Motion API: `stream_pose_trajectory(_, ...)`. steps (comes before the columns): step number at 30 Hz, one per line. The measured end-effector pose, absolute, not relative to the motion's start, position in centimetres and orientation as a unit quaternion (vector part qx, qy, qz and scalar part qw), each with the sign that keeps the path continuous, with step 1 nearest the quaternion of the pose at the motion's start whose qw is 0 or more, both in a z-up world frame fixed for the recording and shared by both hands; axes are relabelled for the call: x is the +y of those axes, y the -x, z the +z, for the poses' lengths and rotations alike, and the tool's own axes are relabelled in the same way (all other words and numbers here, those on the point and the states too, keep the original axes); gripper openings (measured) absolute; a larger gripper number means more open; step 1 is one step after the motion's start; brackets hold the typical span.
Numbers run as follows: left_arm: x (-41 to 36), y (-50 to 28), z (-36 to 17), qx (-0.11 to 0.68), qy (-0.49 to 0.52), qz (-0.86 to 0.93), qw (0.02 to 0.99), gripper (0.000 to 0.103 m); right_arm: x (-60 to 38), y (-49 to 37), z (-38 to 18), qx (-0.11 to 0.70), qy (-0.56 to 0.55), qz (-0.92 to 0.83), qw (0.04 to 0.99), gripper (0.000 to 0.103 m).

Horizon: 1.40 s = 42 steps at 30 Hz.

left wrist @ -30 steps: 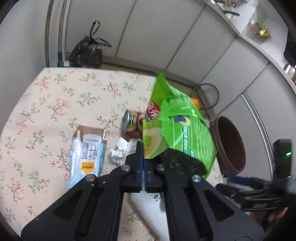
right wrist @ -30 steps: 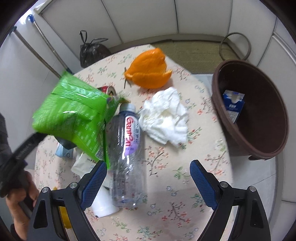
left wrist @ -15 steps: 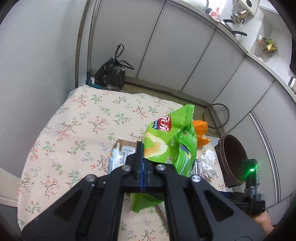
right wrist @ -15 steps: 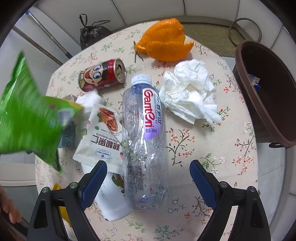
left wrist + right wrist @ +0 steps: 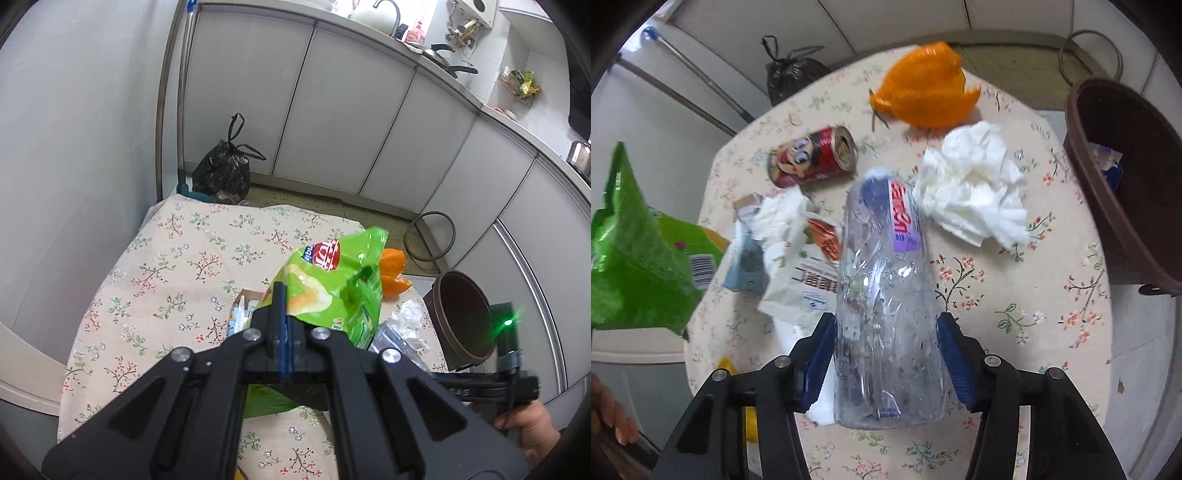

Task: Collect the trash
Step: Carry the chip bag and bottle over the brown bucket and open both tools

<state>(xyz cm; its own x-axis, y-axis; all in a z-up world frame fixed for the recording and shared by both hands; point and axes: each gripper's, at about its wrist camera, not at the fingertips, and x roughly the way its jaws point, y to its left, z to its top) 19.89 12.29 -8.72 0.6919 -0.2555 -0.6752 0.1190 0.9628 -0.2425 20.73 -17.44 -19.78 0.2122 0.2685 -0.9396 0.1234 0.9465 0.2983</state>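
Crumpled tissue (image 5: 971, 192) and orange peel (image 5: 927, 88) are lying between the plastic bottle (image 5: 886, 295) and the brown bin (image 5: 1126, 192). Bare tablecloth (image 5: 1034, 314) is leaving passage toward the bin's rim; wrappers (image 5: 798, 266) are crowding the bottle's left.

Floral-clothed table (image 5: 1052, 325), bearing orange peel (image 5: 925, 98), crumpled tissue (image 5: 971, 192), red can (image 5: 812, 158) (on its side), plastic bottle (image 5: 886, 295), snack wrapper (image 5: 803, 280)
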Motion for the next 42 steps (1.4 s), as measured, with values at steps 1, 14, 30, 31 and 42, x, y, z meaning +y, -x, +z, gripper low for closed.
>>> stream_pose_trajectory(1,12.1,-19.8,-8.6,0.377,0.089,-0.104,0.916,0.001,-17.5,-20.6,-19.3,0.623,-0.157,0.050,0.765,0.057)
stream_pose_trajectory(14,7.8,-17.9,-6.4,0.351,0.065,-0.140,0.923,0.001,-23.0,-17.1,-10.9,0.543,-0.202,0.070,0.812,0.056)
stream_pose_trajectory(30,-3.5,-18.6,-5.9,0.351,0.044,-0.217,0.910,0.000,-36.5,-14.4,-6.3,0.445,-0.298,-0.022,0.844,0.056)
stream_pose_trajectory(31,-4.8,-18.9,-6.0,0.353,0.045,-0.224,0.907,0.000,-37.5,-14.4,-6.4,0.443,-0.300,-0.034,0.844,0.056)
stream_pose_trajectory(42,-18.5,-22.3,-8.0,0.365,0.030,-0.283,0.887,0.000,-48.0,-14.6,-11.3,0.446,-0.353,-0.125,0.813,0.056)
